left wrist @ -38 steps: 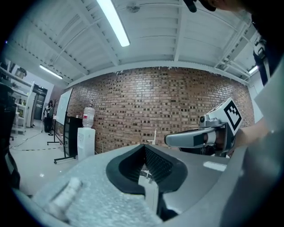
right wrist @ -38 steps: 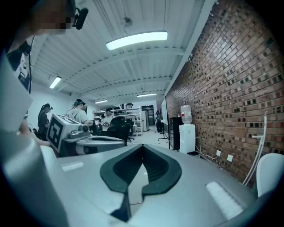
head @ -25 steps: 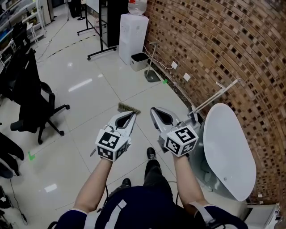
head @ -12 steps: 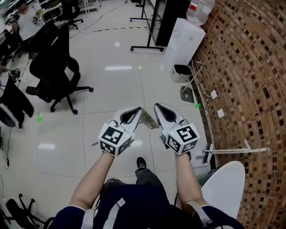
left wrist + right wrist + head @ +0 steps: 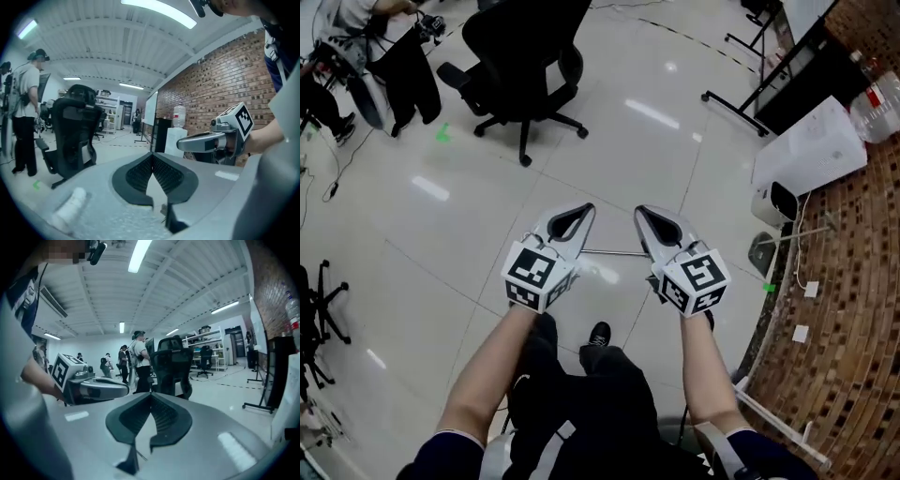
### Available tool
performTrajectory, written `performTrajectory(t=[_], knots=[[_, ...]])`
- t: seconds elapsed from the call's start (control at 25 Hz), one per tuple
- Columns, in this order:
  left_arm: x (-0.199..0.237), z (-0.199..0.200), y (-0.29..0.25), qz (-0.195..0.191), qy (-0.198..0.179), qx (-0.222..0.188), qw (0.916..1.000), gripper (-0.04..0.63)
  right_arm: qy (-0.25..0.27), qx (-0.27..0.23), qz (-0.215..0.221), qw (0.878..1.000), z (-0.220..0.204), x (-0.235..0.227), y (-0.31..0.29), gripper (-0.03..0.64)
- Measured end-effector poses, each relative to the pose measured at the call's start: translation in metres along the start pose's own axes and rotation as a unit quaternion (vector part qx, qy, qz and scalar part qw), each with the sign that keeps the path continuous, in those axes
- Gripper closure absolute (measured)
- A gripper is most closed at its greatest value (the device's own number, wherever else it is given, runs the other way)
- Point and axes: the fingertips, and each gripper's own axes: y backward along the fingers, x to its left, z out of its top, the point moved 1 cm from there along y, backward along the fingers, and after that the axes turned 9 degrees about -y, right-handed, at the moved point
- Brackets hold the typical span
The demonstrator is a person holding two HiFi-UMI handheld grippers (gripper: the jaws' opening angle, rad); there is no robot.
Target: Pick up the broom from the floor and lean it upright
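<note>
Nothing of the job is done yet, I'd say. What looks like the broom's thin handle lies flat on the floor, showing between the two gripper tips. The left gripper and right gripper are both closed tight on nothing. Grasping, lifting and leaning remain. At the floor's edge by the brick wall stands a small white bin; its contents can't be made out.
</note>
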Motion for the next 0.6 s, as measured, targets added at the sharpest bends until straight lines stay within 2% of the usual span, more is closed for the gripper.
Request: performTrajectory(t=[0.12, 0.28, 0.4, 0.6], knots=[[0.055, -0.068, 0.014, 0.041, 0.022, 0.022, 0.9987, 0.594, 0.013, 0.041, 0.041, 0.998, -0.046, 0.012, -0.072, 0.612], [0.120, -0.172, 0.031, 0.091, 0.050, 0.050, 0.9933, 0.595, 0.037, 0.092, 0.094, 0.991, -0.129, 0.028, -0.163, 0.612], [0.165, -0.248, 0.037, 0.123, 0.066, 0.060, 0.9884, 0.595, 0.058, 0.137, 0.134, 0.980, -0.207, 0.040, -0.227, 0.612], [0.220, -0.352, 0.034, 0.147, 0.069, 0.050, 0.9854, 0.595, 0.094, 0.204, 0.197, 0.954, -0.342, 0.059, -0.322, 0.612]])
